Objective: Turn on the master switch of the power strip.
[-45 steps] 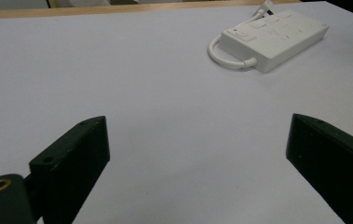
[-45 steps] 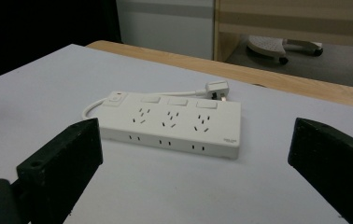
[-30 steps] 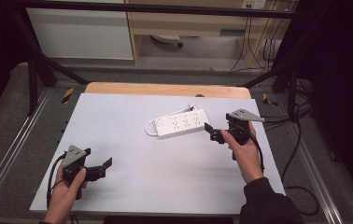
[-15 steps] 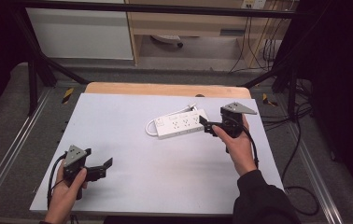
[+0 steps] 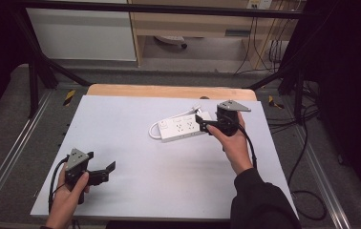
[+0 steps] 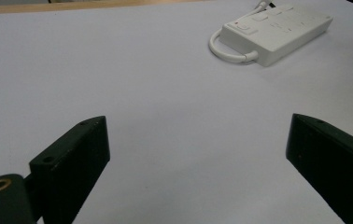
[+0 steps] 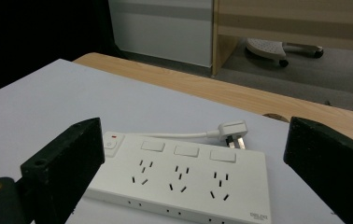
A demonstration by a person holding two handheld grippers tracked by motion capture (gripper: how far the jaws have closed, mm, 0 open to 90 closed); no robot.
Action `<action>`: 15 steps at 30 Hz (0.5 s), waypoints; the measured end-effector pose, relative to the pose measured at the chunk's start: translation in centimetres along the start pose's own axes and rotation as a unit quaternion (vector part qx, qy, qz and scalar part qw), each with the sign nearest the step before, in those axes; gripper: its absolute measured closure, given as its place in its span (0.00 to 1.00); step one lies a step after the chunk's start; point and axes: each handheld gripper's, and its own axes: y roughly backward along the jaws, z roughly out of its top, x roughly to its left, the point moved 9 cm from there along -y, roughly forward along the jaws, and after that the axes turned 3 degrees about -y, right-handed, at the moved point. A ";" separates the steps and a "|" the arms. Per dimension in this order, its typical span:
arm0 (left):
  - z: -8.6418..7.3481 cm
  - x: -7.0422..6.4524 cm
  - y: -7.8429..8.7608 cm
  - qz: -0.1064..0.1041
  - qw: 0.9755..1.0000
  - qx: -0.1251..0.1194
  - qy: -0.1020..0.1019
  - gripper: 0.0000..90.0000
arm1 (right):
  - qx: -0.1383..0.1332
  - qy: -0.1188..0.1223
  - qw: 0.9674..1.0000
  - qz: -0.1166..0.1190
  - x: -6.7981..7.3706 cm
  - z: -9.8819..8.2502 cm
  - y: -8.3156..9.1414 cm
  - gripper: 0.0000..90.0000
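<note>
White power strip (image 5: 184,126) lying flat on the pale grey surface (image 5: 169,162), toward the far right part, sockets facing up. Three socket groups along its top, each with a small switch above, plus a main switch with a red mark at one end, seen in the right gripper view (image 7: 179,179). White cord looping out from the switch end and running behind the strip to a white plug (image 7: 233,130) resting on the surface just behind it, near the wooden edge.

Right gripper (image 5: 206,122) held in the right hand (image 5: 233,143) at the strip's right end, jaws spread wide, hovering just above the strip with nothing grasped; in its own view, black jaws standing either side of the strip. Whether a jaw touches the strip, impossible to tell.

Left gripper (image 5: 107,171) held in the left hand (image 5: 66,200) near the front left corner of the surface, well apart from the strip. Jaws released and wide, holding nothing, bare surface between them; strip (image 6: 272,32) visible far off at the upper right of the left gripper view.
</note>
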 end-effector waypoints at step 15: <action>0.0 -0.1 -0.1 -0.001 1.000 0.001 0.002 0.07 | 0.009 0.004 1.000 0.000 1.0 -0.8 -2.7 0.10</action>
